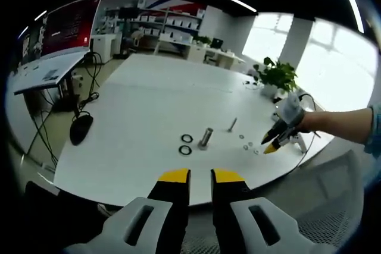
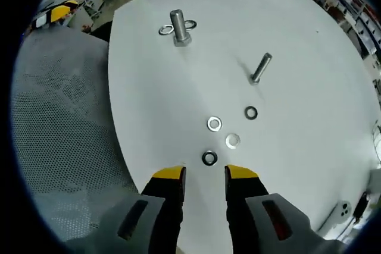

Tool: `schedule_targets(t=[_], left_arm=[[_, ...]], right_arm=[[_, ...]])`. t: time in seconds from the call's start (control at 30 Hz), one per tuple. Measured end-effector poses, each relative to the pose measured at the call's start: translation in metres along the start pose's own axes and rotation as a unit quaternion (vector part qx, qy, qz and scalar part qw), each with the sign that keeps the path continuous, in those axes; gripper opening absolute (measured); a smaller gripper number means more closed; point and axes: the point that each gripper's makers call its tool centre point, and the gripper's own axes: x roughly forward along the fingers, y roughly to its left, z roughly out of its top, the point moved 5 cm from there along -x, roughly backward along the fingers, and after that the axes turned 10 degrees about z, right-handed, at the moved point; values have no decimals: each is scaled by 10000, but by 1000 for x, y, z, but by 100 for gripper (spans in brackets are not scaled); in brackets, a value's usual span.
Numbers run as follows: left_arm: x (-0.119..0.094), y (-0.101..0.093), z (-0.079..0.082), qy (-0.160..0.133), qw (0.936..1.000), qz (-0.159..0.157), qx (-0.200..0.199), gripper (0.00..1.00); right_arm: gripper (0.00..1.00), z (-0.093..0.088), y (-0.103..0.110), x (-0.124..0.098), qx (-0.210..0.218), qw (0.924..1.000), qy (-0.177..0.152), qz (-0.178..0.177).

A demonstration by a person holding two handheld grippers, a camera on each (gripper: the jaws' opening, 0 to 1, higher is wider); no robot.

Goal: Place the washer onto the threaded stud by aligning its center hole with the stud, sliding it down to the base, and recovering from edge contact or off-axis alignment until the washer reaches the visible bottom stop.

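The white table (image 2: 178,87) carries everything, and I judge I am at the pick-up step, nothing lifted yet. The threaded stud (image 2: 260,68) stands beyond a scatter of loose rings. My right gripper (image 2: 205,173) hovers, jaws apart and empty, just short of the nearest washer (image 2: 209,158). My left gripper (image 1: 200,176) waits at the table edge, jaws slightly parted. Next I need to close on that washer's rim.

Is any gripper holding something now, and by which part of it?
Nothing is held. The left gripper and the right gripper are both open and empty; the nearest washer lies on the table.
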Motion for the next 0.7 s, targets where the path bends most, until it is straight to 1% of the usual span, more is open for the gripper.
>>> schedule_targets(t=[0.07, 0.17, 0.27, 0.3, 0.37, 0.53, 0.63, 0.67, 0.7], left_arm=[[0, 0, 0, 3, 10000, 2, -6, 11], [0, 0, 0, -1, 10000, 4, -19, 11], [0, 0, 0, -5, 10000, 3, -23, 11], [0, 0, 0, -2, 10000, 5, -24, 11], [0, 0, 0, 2, 10000, 5, -22, 11], [0, 0, 0, 5, 10000, 0, -15, 11], [0, 0, 0, 11, 10000, -5, -11, 11], [0, 0, 0, 12, 10000, -7, -8, 11], [0, 0, 0, 13, 10000, -9, -6, 11]], right_arm=[[26, 0, -2, 1, -119, 9998, -70, -135], [24, 2, -3, 5, -167, 9997, -60, -168], [23, 3, -5, 9, -167, 9997, -46, -146], [21, 4, -5, 10, -171, 9998, -45, -133], [20, 4, -3, 14, -236, 9997, -17, -46], [20, 2, -9, 18, -275, 9995, 43, -166], [20, 2, -10, 21, -188, 9998, 20, -117], [20, 1, -9, 22, -208, 9997, 46, -110], [19, 3, -10, 21, -352, 9993, 51, -150]])
